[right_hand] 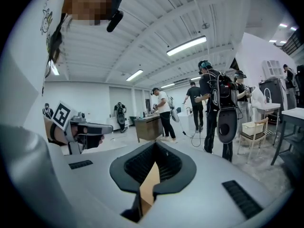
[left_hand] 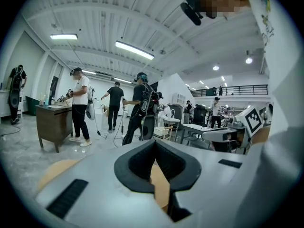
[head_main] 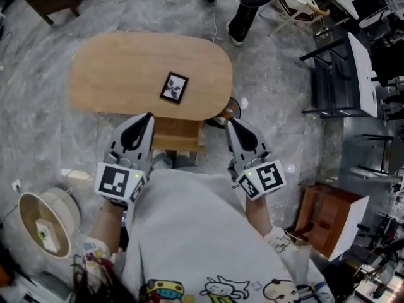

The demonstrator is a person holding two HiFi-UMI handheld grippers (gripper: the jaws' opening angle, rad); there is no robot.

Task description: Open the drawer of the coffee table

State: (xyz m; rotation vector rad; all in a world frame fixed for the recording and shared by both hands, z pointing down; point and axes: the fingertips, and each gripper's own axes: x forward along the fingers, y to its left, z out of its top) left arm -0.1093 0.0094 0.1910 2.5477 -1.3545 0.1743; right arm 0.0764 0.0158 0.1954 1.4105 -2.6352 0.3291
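Grey marbled floor (head_main: 44, 137) spreads round one oval wooden bench (head_main: 113, 74), seen from steeply above. One black-and-white marker card (head_main: 175, 87) lies near the middle of its top. One drawer (head_main: 178, 136) – a plain wooden box – juts out from under the near edge of the bench, between the two claws.

Two claws are in view, one in each hand, each with one marker cube: the left cube (head_main: 120, 182) and the right cube (head_main: 264, 178). The left claw (head_main: 148, 116) points at the near edge of the bench, just left of the drawer; its jaws are pressed together with nothing between them, and only a sliver of tan wood shows through the slit. The right claw (head_main: 230, 122) sits just right of the drawer, near the rounded end of the bench, its jaws likewise together and empty. Whether either tip touches the wood cannot be told.

One round cream basket (head_main: 44, 223) stands at lower left – one small wooden cabinet (head_main: 328, 216) at lower right. Both gripper views show several people standing across the room.
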